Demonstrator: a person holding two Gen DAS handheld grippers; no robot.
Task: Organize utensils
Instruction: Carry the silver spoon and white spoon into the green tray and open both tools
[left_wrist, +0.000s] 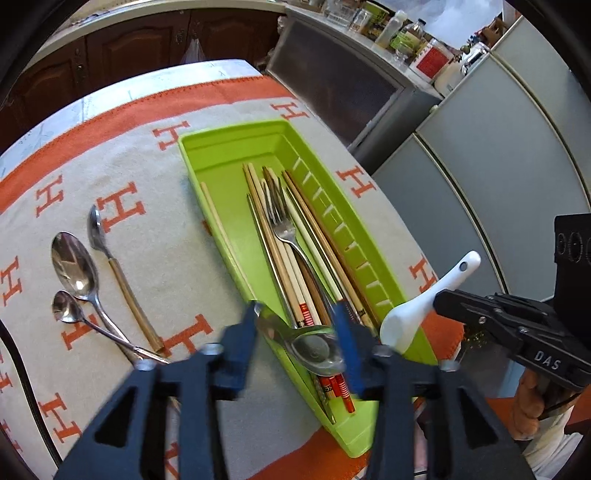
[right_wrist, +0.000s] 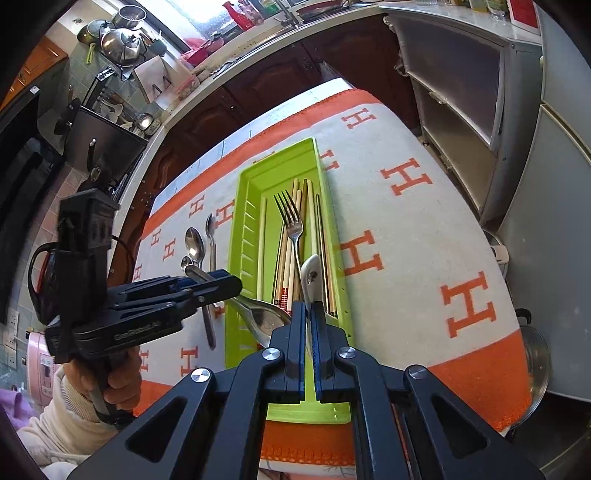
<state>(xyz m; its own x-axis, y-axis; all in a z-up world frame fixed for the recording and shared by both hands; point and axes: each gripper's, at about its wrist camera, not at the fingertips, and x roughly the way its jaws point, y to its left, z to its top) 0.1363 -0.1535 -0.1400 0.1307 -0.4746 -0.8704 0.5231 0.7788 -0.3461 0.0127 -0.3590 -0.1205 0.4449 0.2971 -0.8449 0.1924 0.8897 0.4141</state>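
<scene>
Partly done, judging from how things lie. Already in the green tray (left_wrist: 229, 155): a bundle of chopsticks (left_wrist: 291, 254) and one steel fork (left_wrist: 282, 221), all lengthwise along the tray. Still out on the cloth (left_wrist: 147, 110), well to the left of the tray in the left view: a big spoon (left_wrist: 74, 266), a small spoon (left_wrist: 66, 308) touching its handle, and a gold-handled spoon (left_wrist: 122, 273) just beside them. So three pieces left on the cloth, plus the two now in the air.

Left claw (left_wrist: 295, 332) over the near end of the tray, half open, with a steel spoon (left_wrist: 314, 350) lying across between the fingers; pads apparently not pressing on it, so probably a release, though hard to tell for sure. No earlier picture to compare. Right claw (right_wrist: 308, 314) closed tight on the bowl end of a white soup spoon (right_wrist: 309, 273), above the near end of the tray, handle pointing away from the claw.

Tray: smooth glossy plastic, long and narrow, with a row of ribs along one wall. Chopsticks: thin sticks, some pale wood, some dark, some with red print. Spoons and fork: polished metal, mirror-like. Soup spoon: thick glazed ceramic, rounded. Cloth: soft, woolly, cream with orange letters and an orange border.
</scene>
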